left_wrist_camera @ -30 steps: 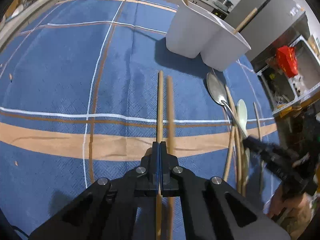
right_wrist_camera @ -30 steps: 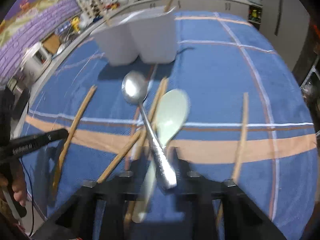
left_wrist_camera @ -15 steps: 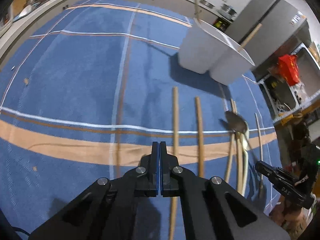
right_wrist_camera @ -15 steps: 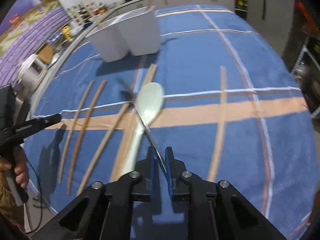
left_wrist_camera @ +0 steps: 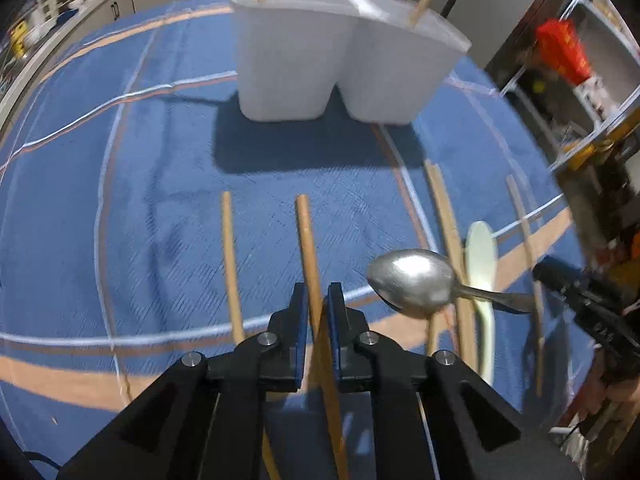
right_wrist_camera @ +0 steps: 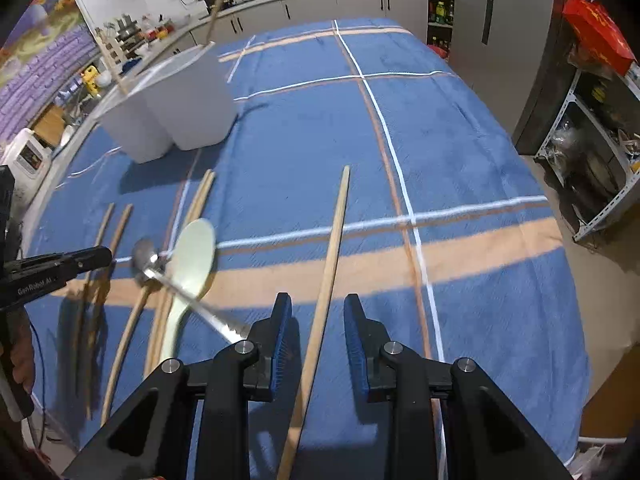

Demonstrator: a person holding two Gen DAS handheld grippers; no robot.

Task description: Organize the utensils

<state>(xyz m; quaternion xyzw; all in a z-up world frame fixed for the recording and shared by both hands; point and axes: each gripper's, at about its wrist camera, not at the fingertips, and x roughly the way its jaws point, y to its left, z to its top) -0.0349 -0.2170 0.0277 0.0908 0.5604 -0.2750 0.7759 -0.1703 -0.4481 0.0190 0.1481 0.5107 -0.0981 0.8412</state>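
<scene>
Left hand-held gripper (left_wrist_camera: 318,312): jaws opening, unclenched, chopstick (left_wrist_camera: 306,240) between them on the surface. Right hand-held gripper (right_wrist_camera: 318,332): jaws opening astride another stick (right_wrist_camera: 334,248). Judged light, stiff, smooth (may roll); grip mid-shaft. Spoon (left_wrist_camera: 412,282) lies right of left gripper.

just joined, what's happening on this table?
A person with a claw in each hand is sorting utensils on a blue cloth. The left claw is opening around a chopstick lying on the cloth. The right claw is opening around another chopstick. A metal spoon rests across a pale green spoon and more chopsticks. The white two-part holder has one chopstick in each half so far.
</scene>
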